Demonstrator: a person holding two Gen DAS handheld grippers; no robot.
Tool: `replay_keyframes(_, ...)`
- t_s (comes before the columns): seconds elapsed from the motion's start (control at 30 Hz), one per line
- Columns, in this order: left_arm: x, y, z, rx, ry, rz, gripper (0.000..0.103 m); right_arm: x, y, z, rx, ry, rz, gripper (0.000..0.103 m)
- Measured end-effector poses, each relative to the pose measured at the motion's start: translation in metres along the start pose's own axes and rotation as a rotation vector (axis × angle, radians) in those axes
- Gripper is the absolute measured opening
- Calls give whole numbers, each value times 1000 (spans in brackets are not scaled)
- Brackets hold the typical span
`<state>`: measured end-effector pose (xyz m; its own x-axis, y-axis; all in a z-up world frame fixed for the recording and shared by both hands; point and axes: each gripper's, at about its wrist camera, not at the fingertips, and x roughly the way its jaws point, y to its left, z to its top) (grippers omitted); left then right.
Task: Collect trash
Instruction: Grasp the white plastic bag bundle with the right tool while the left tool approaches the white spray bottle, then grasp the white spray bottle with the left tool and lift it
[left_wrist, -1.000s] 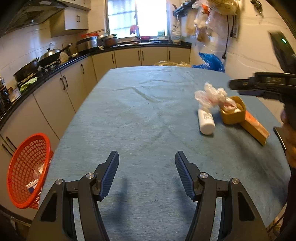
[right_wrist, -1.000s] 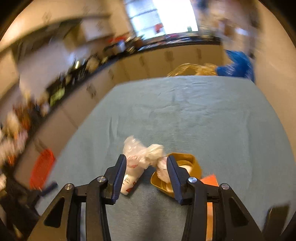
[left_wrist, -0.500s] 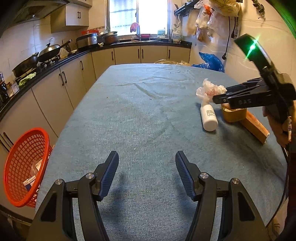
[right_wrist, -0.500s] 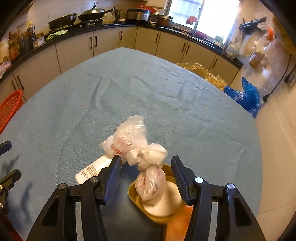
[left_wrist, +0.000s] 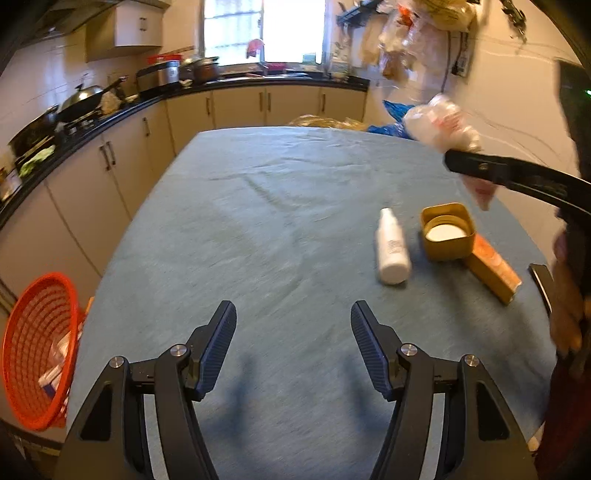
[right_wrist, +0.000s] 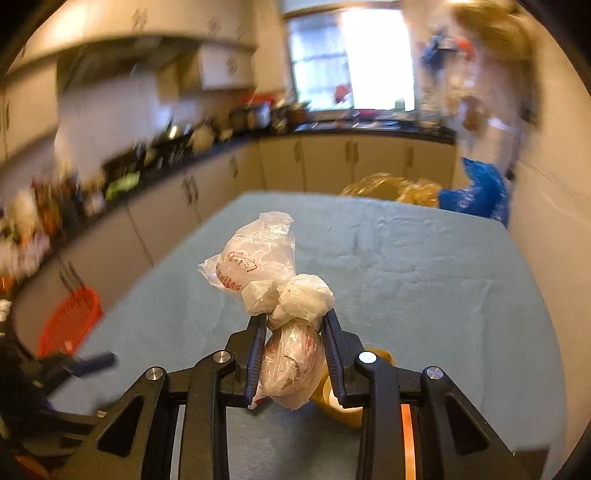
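My right gripper (right_wrist: 293, 325) is shut on a knotted clear plastic bag (right_wrist: 266, 266) and holds it up above the blue table (right_wrist: 424, 280). The left wrist view shows the same bag (left_wrist: 439, 127) in the air at the upper right, clamped by the right gripper (left_wrist: 461, 158). My left gripper (left_wrist: 291, 317) is open and empty, low over the near part of the table (left_wrist: 258, 229). A white bottle (left_wrist: 391, 247) lies on its side beside a yellow tub (left_wrist: 447, 232) and an orange box (left_wrist: 493, 269). A red basket (left_wrist: 37, 347) with some scraps hangs off the table's left edge.
Kitchen counters with pots run along the left and back walls. A blue bag (right_wrist: 480, 192) and a yellow bag (right_wrist: 388, 186) sit past the table's far edge. The red basket also shows in the right wrist view (right_wrist: 70, 321). A dark flat object (left_wrist: 541, 280) lies at the table's right edge.
My right gripper closed on the plastic bag and lifted it off the yellow tub, up and away from the table. My left gripper stayed open in place.
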<state>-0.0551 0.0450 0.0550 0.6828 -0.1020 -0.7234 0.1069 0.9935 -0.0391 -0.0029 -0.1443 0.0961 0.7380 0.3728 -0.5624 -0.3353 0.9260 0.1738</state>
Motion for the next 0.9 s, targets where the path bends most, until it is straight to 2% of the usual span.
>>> replay_keyframes(0.17,20,-29,27,16,31,-43,63,-23,-24,-23,148,-72,-20,33)
replay_keyframes(0.37,59,-63,51,52,88,-49,63,-38,-64,-38,273,-127,1,33)
replay_keyframes(0.43,73,-74,54,74,108,-39,55,-43,-72,-40,296,-140,18,33)
replay_keyframes(0.57,97,-89,53,101,153,-16,41,-46,-75,-44,306,-158,39,33)
replay_keyframes(0.67,105,-88,53,90,159,-6,29,-41,-77,-47,313,-143,75,33)
replay_keyframes(0.9,89,-58,40,25,113,16,29,-38,-64,-45,230,-145,70,33)
